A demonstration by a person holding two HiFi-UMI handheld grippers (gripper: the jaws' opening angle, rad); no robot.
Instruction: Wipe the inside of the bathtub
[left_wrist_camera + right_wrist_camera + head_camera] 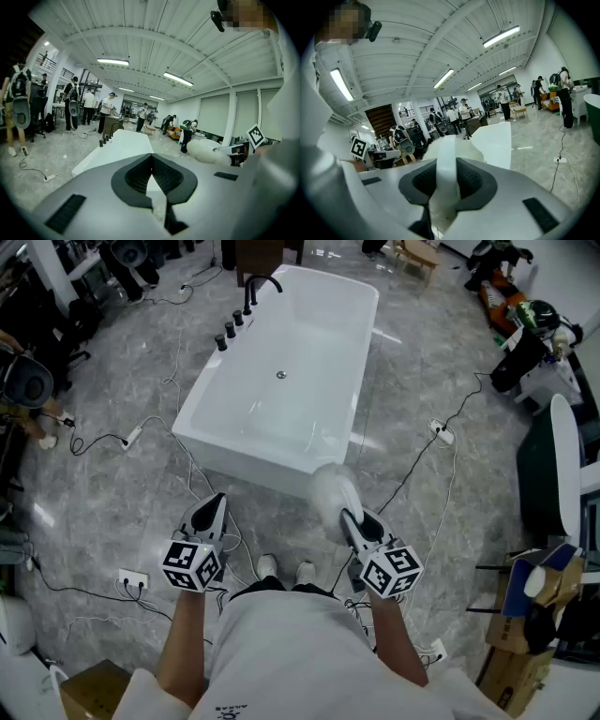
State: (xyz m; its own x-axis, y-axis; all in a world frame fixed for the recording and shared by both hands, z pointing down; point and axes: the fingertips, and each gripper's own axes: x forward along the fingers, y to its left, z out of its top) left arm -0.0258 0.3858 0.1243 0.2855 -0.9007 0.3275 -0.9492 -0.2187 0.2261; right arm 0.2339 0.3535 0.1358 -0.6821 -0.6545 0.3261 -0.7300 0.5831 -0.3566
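A white freestanding bathtub [281, 381] stands on the grey marble floor ahead of me, with a black tap [258, 289] and black knobs on its left rim and a drain [280, 375] in its bottom. My right gripper [349, 519] is shut on the handle of a white fluffy duster [333, 495], whose head hangs just short of the tub's near end. In the right gripper view the white handle [446, 173] runs between the jaws. My left gripper [212, 514] is shut and empty, near the tub's near left corner. The tub [123, 143] shows beyond its jaws.
Black cables [178, 442] and power strips [133, 579] trail over the floor around the tub. Cardboard boxes [525, 615] and a dark green tub [553, 474] stand at the right. Several people with equipment work at the far end of the hall.
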